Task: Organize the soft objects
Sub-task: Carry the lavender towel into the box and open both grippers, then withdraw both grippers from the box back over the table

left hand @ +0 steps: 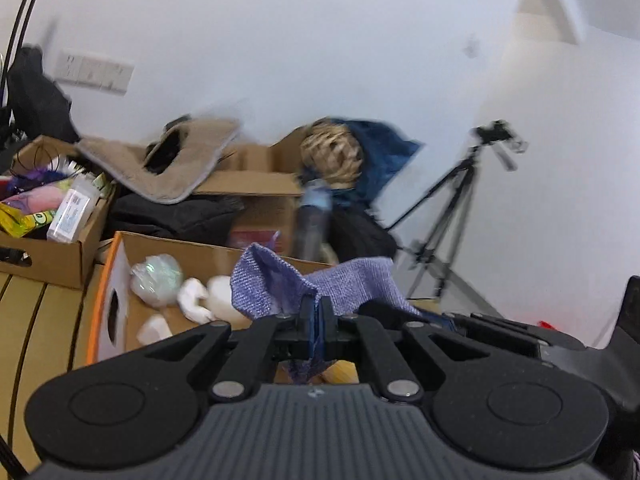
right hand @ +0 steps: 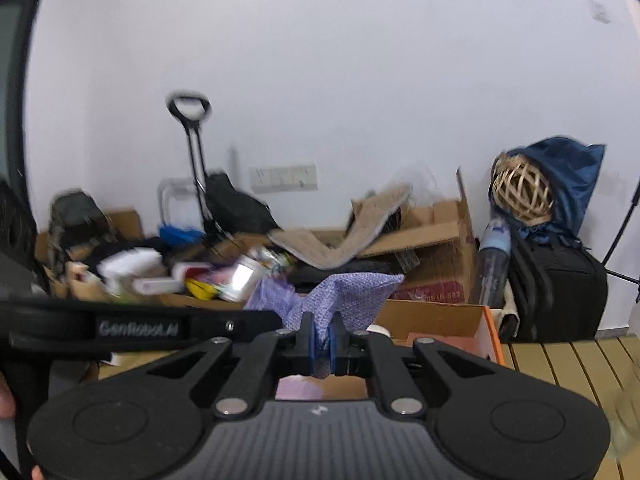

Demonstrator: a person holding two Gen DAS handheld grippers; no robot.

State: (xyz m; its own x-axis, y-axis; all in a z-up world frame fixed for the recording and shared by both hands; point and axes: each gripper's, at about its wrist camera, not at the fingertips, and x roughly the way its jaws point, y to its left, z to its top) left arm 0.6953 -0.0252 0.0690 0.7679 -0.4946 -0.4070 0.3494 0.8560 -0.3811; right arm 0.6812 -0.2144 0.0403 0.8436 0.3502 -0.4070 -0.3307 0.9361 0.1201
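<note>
The lilac-purple knitted cloth (left hand: 320, 284) hangs in the air between the two tools, just above the open cardboard box with the orange-edged side (left hand: 108, 304). The left hand-held gripper (left hand: 316, 320) is clenched on one part of it and the right hand-held gripper (right hand: 320, 340) is clenched on another, so the fabric sags and puckers in loose folds between and above the blue pads. It looks light, limp and not at all fragile; it should drape and fold wherever it is unsupported, and its open weave probably gives the pads good friction. Holding it near two edges or corners, as seems the case here, is likely the best way to keep it spread for folding or lowering into the box. Inside the box lie a crumpled iridescent white ball (left hand: 156, 280) and some white plush shapes (left hand: 208, 300), partly hidden by the cloth and the gripper body. How much cloth hangs below the pads is cut off. The background clutter is motion-blurred, and whether the box rests on the slatted wooden tabletop (right hand: 560, 364) cannot be told.
</note>
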